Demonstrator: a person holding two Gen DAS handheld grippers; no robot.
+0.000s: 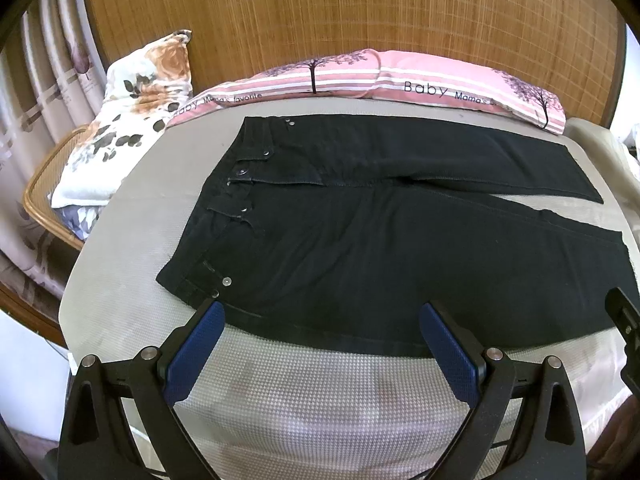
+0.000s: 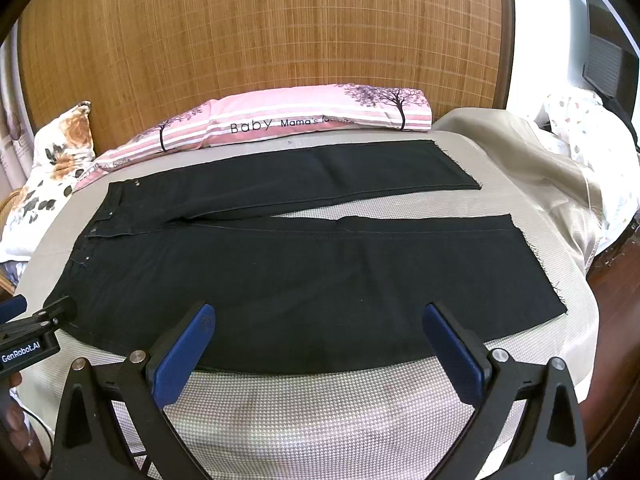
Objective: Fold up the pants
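Note:
Black pants (image 1: 380,248) lie flat on the bed, waistband to the left, both legs spread out to the right. They show whole in the right wrist view (image 2: 300,272). My left gripper (image 1: 322,312) is open and empty, just above the pants' near edge close to the waistband. My right gripper (image 2: 318,312) is open and empty, over the near edge of the near leg. Part of the right gripper (image 1: 624,320) shows at the right edge of the left view, and part of the left gripper (image 2: 36,324) shows at the left edge of the right view.
The bed (image 2: 320,412) has a beige houndstooth cover. A pink striped pillow (image 2: 288,120) lies along the woven headboard (image 2: 260,28). A floral pillow (image 1: 132,120) sits at the far left over a rattan chair (image 1: 44,188). A beige blanket (image 2: 532,172) is bunched at the right.

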